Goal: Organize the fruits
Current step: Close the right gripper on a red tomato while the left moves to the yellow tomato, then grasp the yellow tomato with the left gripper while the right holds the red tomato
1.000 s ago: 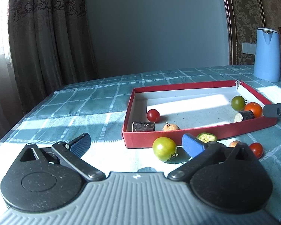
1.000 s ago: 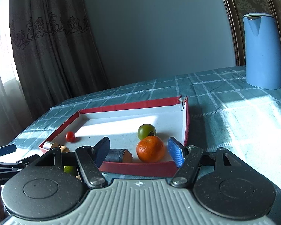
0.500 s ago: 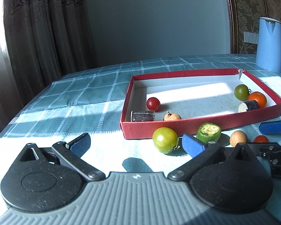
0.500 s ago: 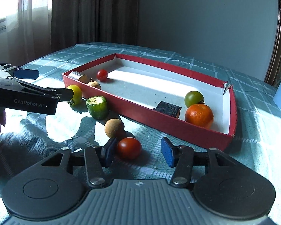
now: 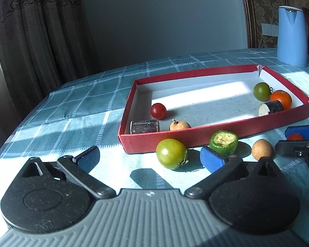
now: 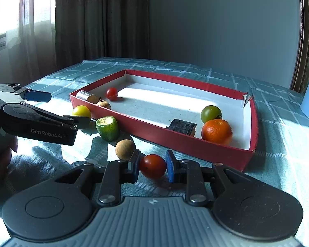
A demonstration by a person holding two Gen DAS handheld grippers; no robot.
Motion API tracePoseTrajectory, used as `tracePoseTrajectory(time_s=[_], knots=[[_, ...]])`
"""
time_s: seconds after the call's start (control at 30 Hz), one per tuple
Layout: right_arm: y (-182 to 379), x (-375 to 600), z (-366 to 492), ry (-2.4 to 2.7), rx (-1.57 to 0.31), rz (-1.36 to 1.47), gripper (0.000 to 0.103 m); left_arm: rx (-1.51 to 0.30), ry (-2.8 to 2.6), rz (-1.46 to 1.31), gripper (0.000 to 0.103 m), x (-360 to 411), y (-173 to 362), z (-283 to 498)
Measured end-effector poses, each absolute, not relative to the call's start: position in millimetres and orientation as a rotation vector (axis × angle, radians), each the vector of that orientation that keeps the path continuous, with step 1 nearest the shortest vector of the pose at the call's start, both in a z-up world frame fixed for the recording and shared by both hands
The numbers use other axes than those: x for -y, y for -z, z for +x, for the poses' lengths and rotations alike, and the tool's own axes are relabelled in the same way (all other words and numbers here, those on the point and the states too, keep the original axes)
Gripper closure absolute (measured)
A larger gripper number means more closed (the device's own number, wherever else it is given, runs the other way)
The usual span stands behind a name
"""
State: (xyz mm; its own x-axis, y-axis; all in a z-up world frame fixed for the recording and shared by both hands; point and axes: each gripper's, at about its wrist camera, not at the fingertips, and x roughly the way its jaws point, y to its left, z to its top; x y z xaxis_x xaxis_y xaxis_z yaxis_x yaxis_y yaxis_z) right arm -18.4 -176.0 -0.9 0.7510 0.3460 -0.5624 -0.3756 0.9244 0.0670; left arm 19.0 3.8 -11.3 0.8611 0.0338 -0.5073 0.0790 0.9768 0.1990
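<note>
Cherry tomato (image 6: 152, 166) sits on the tablecloth just outside the red tray (image 6: 197, 148), now pinched by the right gripper (image 6: 152, 166), whose jaws have just closed on it. Left gripper (image 5: 148, 158) stays spread near 1 green tomato (image 5: 171, 153). Lifting into the tray looks next.

Hard sunlight from the curtained window (image 6: 14, 20) streaked the counter (image 5: 76, 111) and red tray (image 5: 216, 131), casting crisp shadows ahead of each gripper. The far wall (image 6: 216, 24) stayed dim; fisheye distortion bent frame edges.
</note>
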Motion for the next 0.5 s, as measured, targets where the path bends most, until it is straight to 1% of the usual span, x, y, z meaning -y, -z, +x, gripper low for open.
tracePoseTrajectory(time_s=[0.03, 0.13, 0.17, 0.23, 0.3, 0.33, 0.37, 0.4, 0.5], knots=[[1.2, 176.9, -17.7, -0.392, -0.608, -0.046, 0.077, -0.534, 0.031, 0.219, 0.006, -2.7, 11.5, 19.2], [4.1, 176.9, -13.6, -0.388, -0.641, -0.039, 0.077, -0.553, 0.048, 0.212, 0.01, -2.9, 12.6, 22.1], [5.1, 176.8, -12.6, -0.387, -0.648, -0.036, 0.078, -0.56, 0.051, 0.21, 0.015, -3.2, 13.1, 23.1], [5.3, 177.7, -13.1, -0.386, -0.644, -0.032, 0.077, -0.575, 0.062, 0.21, 0.019, -2.9, 14.2, 25.1], [5.6, 177.3, -12.7, -0.386, -0.645, -0.032, 0.077, -0.582, 0.092, 0.216, 0.028, -1.1, 14.9, 25.7], [5.6, 177.3, -12.6, -0.386, -0.646, -0.033, 0.077, -0.585, 0.109, 0.224, 0.036, 0.9, 15.4, 25.8], [5.7, 177.2, -12.4, -0.386, -0.647, -0.033, 0.077, -0.586, 0.118, 0.232, 0.039, 2.4, 15.7, 25.7], [5.8, 177.1, -12.1, -0.386, -0.648, -0.033, 0.078, -0.579, 0.126, 0.244, 0.04, 4.8, 15.9, 24.3], [6.2, 176.0, -11.3, -0.388, -0.652, -0.037, 0.078, -0.575, 0.147, 0.248, 0.05, 6.5, 16.2, 22.7]])
